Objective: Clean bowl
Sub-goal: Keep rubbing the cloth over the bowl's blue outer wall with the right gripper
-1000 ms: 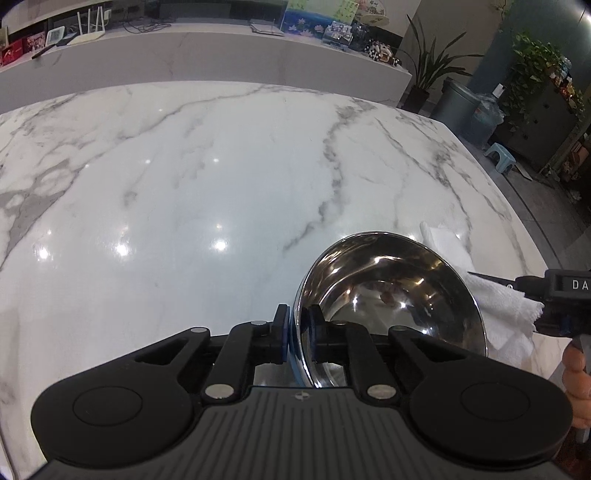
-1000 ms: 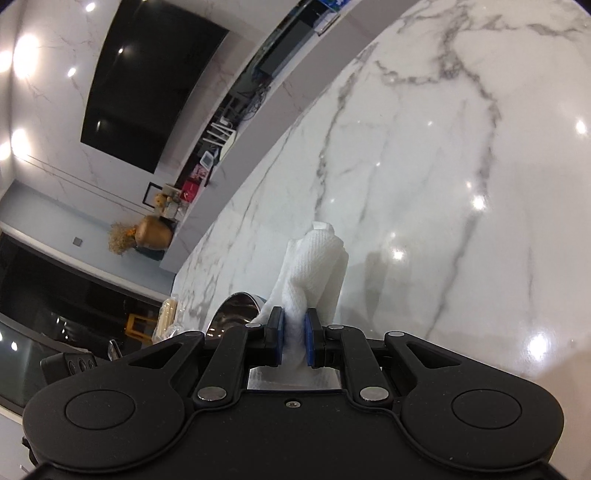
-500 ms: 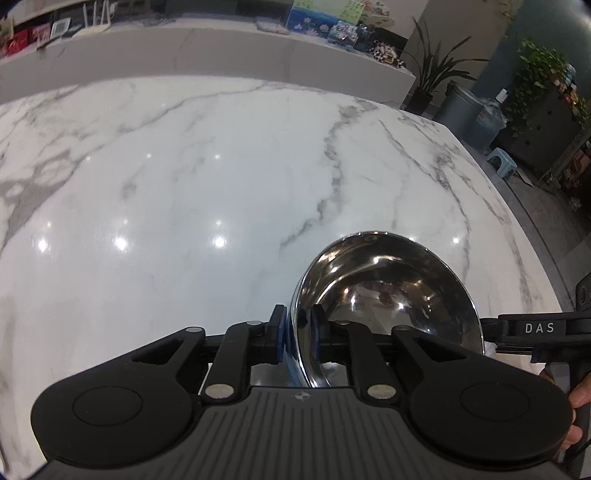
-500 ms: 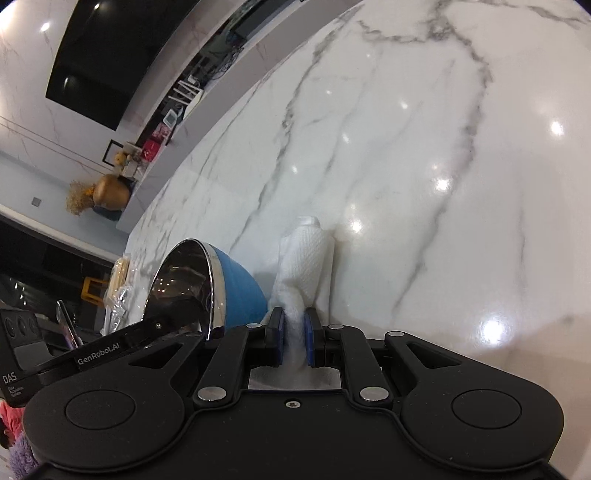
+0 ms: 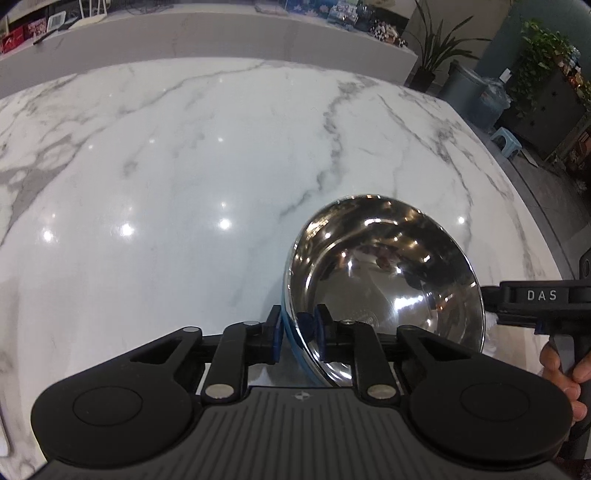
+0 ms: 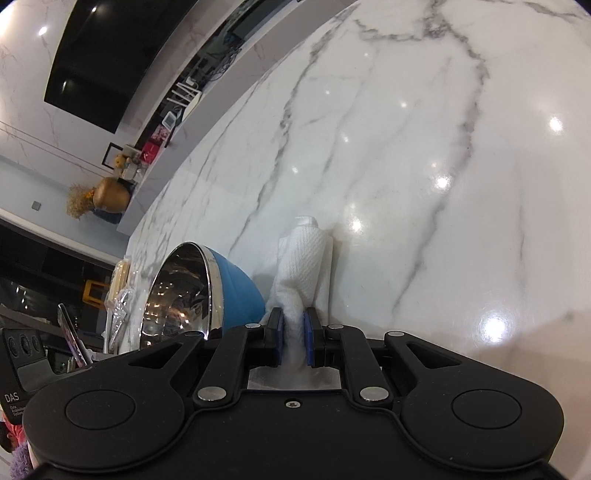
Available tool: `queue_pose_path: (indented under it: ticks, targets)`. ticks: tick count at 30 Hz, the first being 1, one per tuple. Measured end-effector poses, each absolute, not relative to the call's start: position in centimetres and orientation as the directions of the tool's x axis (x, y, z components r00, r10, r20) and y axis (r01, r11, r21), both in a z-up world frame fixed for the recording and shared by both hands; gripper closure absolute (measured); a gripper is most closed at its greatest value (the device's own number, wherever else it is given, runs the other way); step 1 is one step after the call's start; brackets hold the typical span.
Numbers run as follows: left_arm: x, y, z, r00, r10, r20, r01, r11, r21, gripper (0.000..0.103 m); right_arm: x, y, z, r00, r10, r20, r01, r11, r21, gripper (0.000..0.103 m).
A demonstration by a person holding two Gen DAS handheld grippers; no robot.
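A steel bowl (image 5: 388, 273) with a blue outside (image 6: 238, 291) stands tilted on its side over the white marble table (image 5: 184, 184), its opening facing right. My left gripper (image 5: 298, 332) has the bowl's near rim between its pads; the jaws are closing on it, one pad on the blue outside and one inside. My right gripper (image 6: 293, 341) is shut on a rolled white paper towel (image 6: 304, 266), which sticks out forward just right of the bowl's blue back. In the left wrist view only a sliver of the towel shows behind the bowl's right rim.
A hand (image 5: 561, 369) holds the right gripper's handle at the table's right edge. A clear plastic bag (image 6: 120, 306) lies on the table beyond the bowl. A long counter (image 5: 221, 33) runs behind the table; plants and a bin stand on the floor to the right.
The right gripper with the towel has drawn back beside the bowl, so the towel has left the left wrist view and the bowl has come into the right wrist view. The bowl stays gripped.
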State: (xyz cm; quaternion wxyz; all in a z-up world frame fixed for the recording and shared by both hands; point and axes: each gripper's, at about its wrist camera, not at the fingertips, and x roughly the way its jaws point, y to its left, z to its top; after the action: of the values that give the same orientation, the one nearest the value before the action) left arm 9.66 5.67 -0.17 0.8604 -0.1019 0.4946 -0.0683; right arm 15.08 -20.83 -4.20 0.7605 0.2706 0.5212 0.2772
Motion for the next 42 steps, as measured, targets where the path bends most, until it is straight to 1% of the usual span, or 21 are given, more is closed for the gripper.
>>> queue_pose_path:
  ticks: [3, 5, 7, 11, 13, 18, 26, 36, 39, 42]
  targets:
    - [10.2, 5.8, -0.1, 0.517, -0.220, -0.827, 0.013, 0.968, -0.249, 0.091, 15.0, -21.1, -3.9, 0.319, 0.703, -0.636, -0.134, 0.698, 0.704, 0.092]
    - [10.6, 5.8, -0.1, 0.526, -0.212, -0.824, 0.007, 0.969, -0.245, 0.092, 15.0, -21.7, -3.5, 0.347, 0.710, -0.612, -0.123, 0.682, 0.721, 0.092]
    - [11.1, 5.9, 0.0, 0.539, -0.199, -0.818, -0.006, 0.971, -0.240, 0.092, 14.9, -22.6, -3.0, 0.387, 0.728, -0.567, -0.113, 0.647, 0.754, 0.092]
    - [11.6, 6.0, 0.1, 0.559, -0.168, -0.812, -0.030, 0.974, -0.223, 0.092, 14.5, -23.6, -2.6, 0.409, 0.773, -0.485, -0.114, 0.571, 0.813, 0.092]
    - [11.8, 6.0, 0.1, 0.564, -0.155, -0.811, -0.039, 0.976, -0.214, 0.092, 14.5, -23.4, -2.7, 0.392, 0.785, -0.480, -0.122, 0.562, 0.818, 0.092]
    - [11.7, 6.0, 0.0, 0.568, -0.148, -0.809, -0.043, 0.977, -0.209, 0.092, 14.8, -22.6, -2.7, 0.373, 0.783, -0.499, -0.130, 0.576, 0.807, 0.092]
    - [11.5, 6.1, -0.1, 0.575, -0.145, -0.805, -0.061, 0.974, -0.219, 0.092, 15.0, -20.0, -4.1, 0.299, 0.723, -0.623, -0.146, 0.680, 0.719, 0.092]
    - [10.5, 5.9, -0.1, 0.592, -0.113, -0.798, -0.123, 0.966, -0.228, 0.091, 14.7, -19.4, -4.1, 0.304, 0.709, -0.637, -0.179, 0.699, 0.693, 0.092]
    - [9.4, 5.9, 0.4, 0.619, -0.104, -0.778, -0.155, 0.956, -0.250, 0.084, 14.8, -19.5, -4.0, 0.304, 0.707, -0.639, -0.182, 0.701, 0.689, 0.092]
    - [9.0, 6.0, 0.3, 0.606, -0.113, -0.788, -0.182, 0.944, -0.275, 0.084, 14.8, -19.5, -4.0, 0.304, 0.705, -0.641, -0.186, 0.704, 0.686, 0.093]
